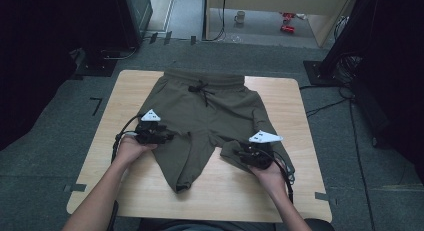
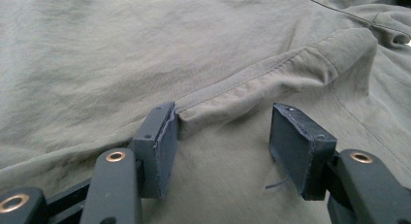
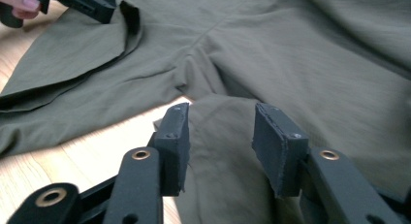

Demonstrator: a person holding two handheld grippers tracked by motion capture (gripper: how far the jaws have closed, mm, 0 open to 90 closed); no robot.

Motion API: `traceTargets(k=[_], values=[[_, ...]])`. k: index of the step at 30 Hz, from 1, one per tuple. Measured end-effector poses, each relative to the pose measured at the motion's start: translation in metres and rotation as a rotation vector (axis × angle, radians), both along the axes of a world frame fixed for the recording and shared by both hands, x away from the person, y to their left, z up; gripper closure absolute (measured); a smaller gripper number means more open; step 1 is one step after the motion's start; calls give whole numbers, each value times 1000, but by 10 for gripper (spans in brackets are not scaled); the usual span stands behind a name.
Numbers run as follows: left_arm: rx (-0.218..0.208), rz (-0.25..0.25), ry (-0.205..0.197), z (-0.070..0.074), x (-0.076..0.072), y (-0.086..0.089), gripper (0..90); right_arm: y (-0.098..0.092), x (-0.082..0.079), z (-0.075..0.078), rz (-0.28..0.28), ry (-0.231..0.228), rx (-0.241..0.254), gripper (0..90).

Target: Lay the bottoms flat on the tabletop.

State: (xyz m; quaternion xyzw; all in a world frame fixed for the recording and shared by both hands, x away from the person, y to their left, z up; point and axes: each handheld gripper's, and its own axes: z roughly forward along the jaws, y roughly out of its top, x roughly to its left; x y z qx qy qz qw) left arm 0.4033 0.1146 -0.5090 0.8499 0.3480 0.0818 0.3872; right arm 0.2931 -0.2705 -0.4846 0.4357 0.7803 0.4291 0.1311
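A pair of green shorts (image 1: 205, 116) lies flat in the middle of the table (image 1: 300, 191), with the waistband by the far edge and the two legs pointing at the near edge. The left gripper (image 1: 167, 137) sits on the left leg, just in from the outer side. Its jaws stand part open, and a folded seam (image 2: 252, 90) of the cloth runs across between them; one pad touches the seam, but nothing is pinched. The right gripper (image 1: 245, 153) is over the shorter, bunched right leg (image 3: 228, 136), near its hem. Its jaws are part open too, with cloth between them, not squeezed, I think, though the view is close. Each leg lies right under its own gripper, so each hand is nearest to its own side. The drawstring (image 1: 202, 91) lies well away by the waistband, and nothing blocks the way.
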Motion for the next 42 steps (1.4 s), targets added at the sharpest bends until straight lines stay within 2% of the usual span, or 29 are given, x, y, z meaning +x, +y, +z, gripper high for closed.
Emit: traceTargets(k=[4,8,13,14,17,19,21,24,27,29,36,42], values=[[-3,0,-1,0,0,0,430,15,8,-7,32,26,-17,472],[-5,0,-2,0,0,0,430,27,12,-17,51,58,-41,471],[-4,-2,-4,-1,-1,0,429,33,16,-29,51,66,-77,484],[-3,-2,-5,-1,-1,0,428,34,16,-31,51,56,-79,499],[-4,-2,-7,-1,-1,0,427,35,10,-35,57,-28,-130,585],[-4,-2,-7,-1,-1,0,428,34,7,-36,72,-44,-135,726],[-3,-3,-9,-1,-1,0,428,34,4,-33,71,-21,-139,848],[-5,-4,-7,-1,-1,1,428,28,1,-28,84,56,-132,872],[-4,-4,-6,-1,-1,1,430,21,-9,-25,98,104,-113,876],[-3,-4,-6,-1,-1,1,430,17,-17,-23,112,112,-118,876],[-2,2,-5,0,-1,2,431,4,-49,-15,138,87,-78,875],[-3,6,-7,-1,-1,3,432,-16,-74,-1,133,24,-68,875]])
